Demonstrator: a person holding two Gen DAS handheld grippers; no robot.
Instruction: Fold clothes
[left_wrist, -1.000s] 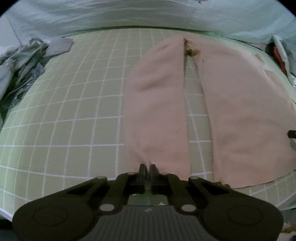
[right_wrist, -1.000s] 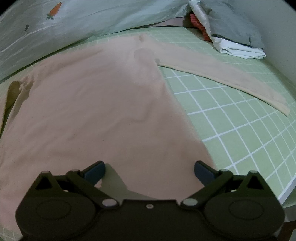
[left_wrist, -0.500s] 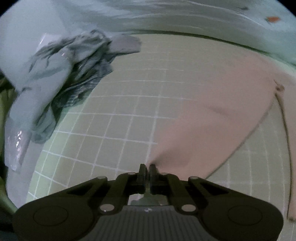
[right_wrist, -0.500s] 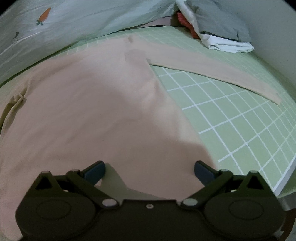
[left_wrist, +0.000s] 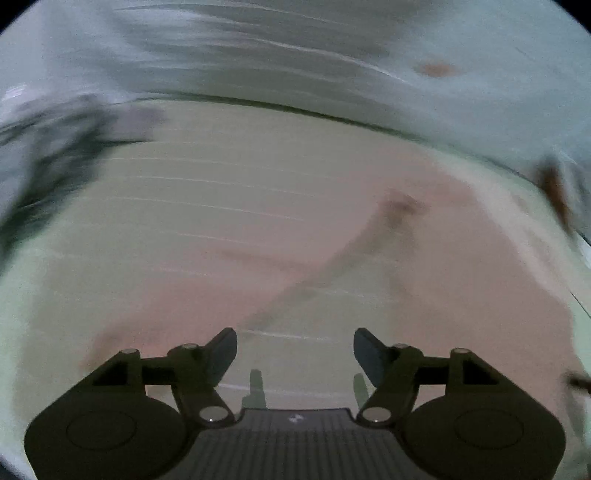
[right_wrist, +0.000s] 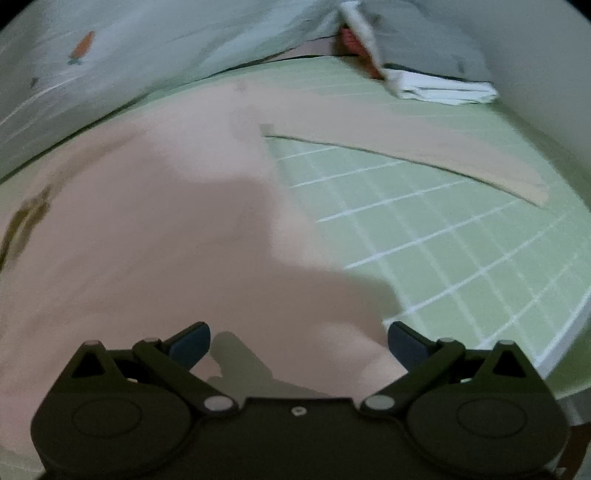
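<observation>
A pale pink long-sleeved top (right_wrist: 155, 236) lies flat on the green checked mat (right_wrist: 443, 229). Its right sleeve (right_wrist: 406, 140) stretches out to the right across the mat. In the blurred left wrist view the top (left_wrist: 443, 280) fills the middle and right, with its left sleeve (left_wrist: 207, 295) lying across the mat toward the left. My left gripper (left_wrist: 294, 350) is open and empty just above the mat by the sleeve end. My right gripper (right_wrist: 299, 341) is open and empty, low over the top's hem.
A crumpled grey garment pile (left_wrist: 40, 162) sits at the far left. Folded grey and white clothes (right_wrist: 432, 74) are stacked at the back right. A pale duvet with a carrot print (right_wrist: 110, 66) runs along the back. The mat's edge (right_wrist: 554, 354) is near right.
My left gripper has opened and let go of the pink sleeve it was holding, while swinging fast. My right gripper stayed open and shifted slightly forward over the hem.
</observation>
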